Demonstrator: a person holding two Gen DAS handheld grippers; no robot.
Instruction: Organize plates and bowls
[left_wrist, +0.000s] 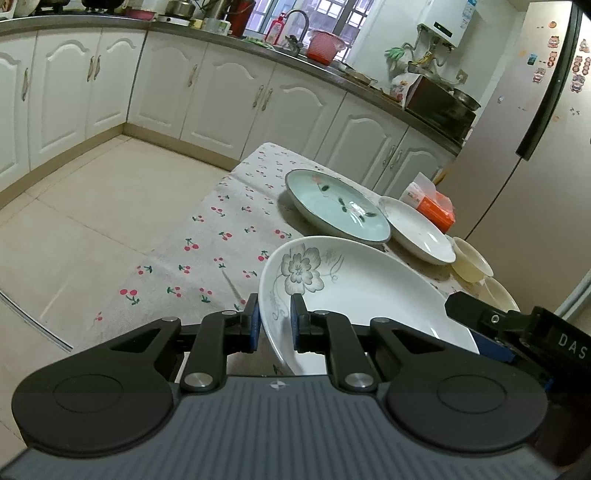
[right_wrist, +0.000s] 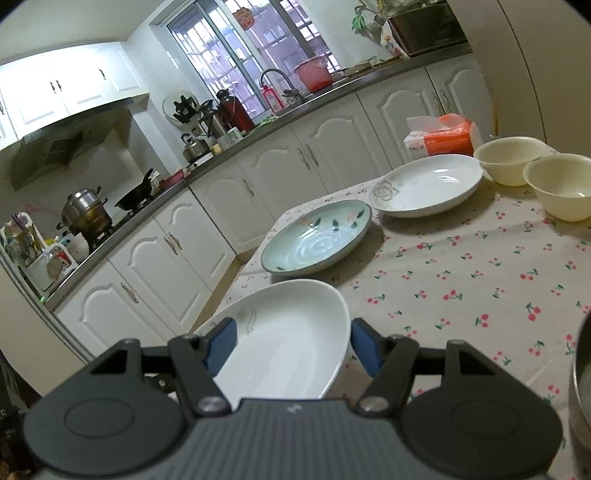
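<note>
Left wrist view: the left claw (left_wrist: 275, 321) is pinched shut on the near rim of the white flowered plate (left_wrist: 354, 291), tilted off the bench (left_wrist: 207, 236). Beyond it lies the green plate (left_wrist: 332, 203). The right claw (right_wrist: 291, 347) straddles the same plate half-open, pads not pressing.

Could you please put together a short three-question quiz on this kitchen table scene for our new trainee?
1. True or false: the left gripper is shut on the rim of the white flower plate.
2. Which dish lies between the white flower plate and the far white plate? A) a cream bowl B) the pale green plate C) a steel pot
3. Fill in: two cream bowls stand near the orange ____ pack.

Key: 1 true; 2 B; 3 tissue. The right gripper has its jaws apart around the same plate; whether its pads press on it cannot be told.
</note>
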